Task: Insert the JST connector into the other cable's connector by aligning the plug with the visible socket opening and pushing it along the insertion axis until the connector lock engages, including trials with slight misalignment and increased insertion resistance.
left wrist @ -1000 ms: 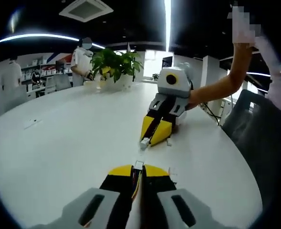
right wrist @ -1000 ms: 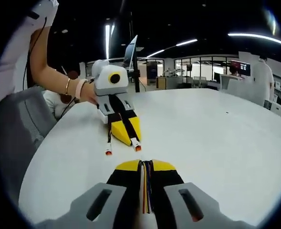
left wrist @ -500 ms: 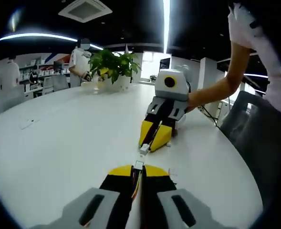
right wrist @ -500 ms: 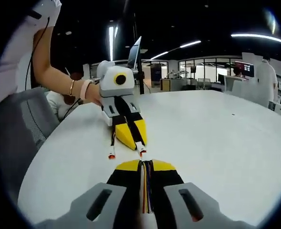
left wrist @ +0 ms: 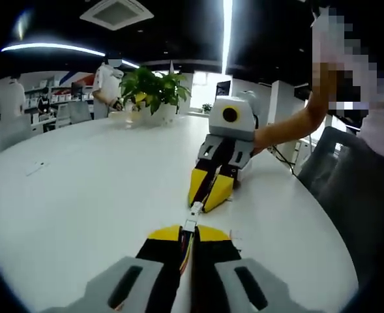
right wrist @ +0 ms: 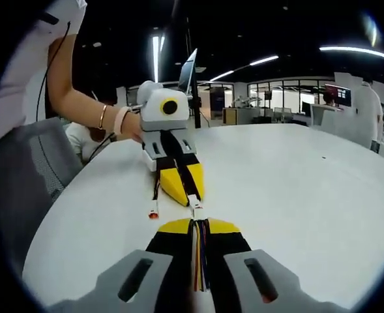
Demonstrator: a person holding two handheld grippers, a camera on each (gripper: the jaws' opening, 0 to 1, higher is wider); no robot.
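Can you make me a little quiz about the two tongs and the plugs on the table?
1. True or false: both tongs are shut on a cable.
2. What green thing stands at the far end of the white table? A) a potted plant B) a toy frog C) a cup
3. Fill in: the two small connectors between the tongs are nearly ____.

Key
1. True: the left tongs and the right tongs each pinch a cable.
2. A, the potted plant.
3. Touching: the left connector meets the right connector tip to tip, though I cannot tell if they are locked.
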